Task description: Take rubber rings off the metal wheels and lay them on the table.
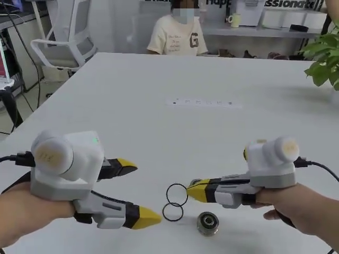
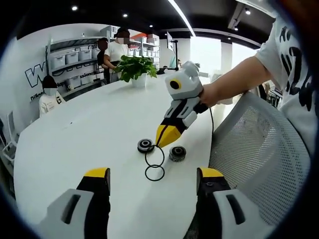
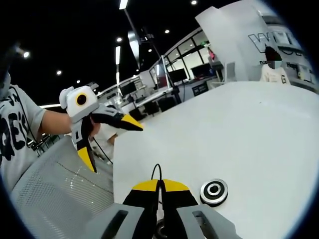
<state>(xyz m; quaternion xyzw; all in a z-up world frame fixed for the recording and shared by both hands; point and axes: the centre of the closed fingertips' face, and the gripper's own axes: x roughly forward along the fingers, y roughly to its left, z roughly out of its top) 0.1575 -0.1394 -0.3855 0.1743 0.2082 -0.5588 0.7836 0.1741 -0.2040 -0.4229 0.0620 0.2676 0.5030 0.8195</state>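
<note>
My right gripper [image 1: 190, 191] is shut on a thin black rubber ring [image 1: 167, 194], holding it just above the white table [image 1: 159, 100]. A second black ring [image 1: 172, 220] lies flat on the table right beside it. One metal wheel [image 1: 207, 223] stands near the front edge, under the right gripper. In the left gripper view two wheels [image 2: 145, 145] [image 2: 177, 153] flank the right gripper's tip [image 2: 162, 139], with the held ring [image 2: 146, 158] above the lying ring [image 2: 145, 173]. My left gripper [image 1: 139, 191] stands open to the left of the rings, holding nothing.
A person sits at the table's far end [image 1: 176, 34]. A flush socket strip [image 1: 204, 102] lies mid-table. A potted plant [image 1: 324, 58] stands at the right edge. An office chair [image 1: 61, 39] stands at the far left.
</note>
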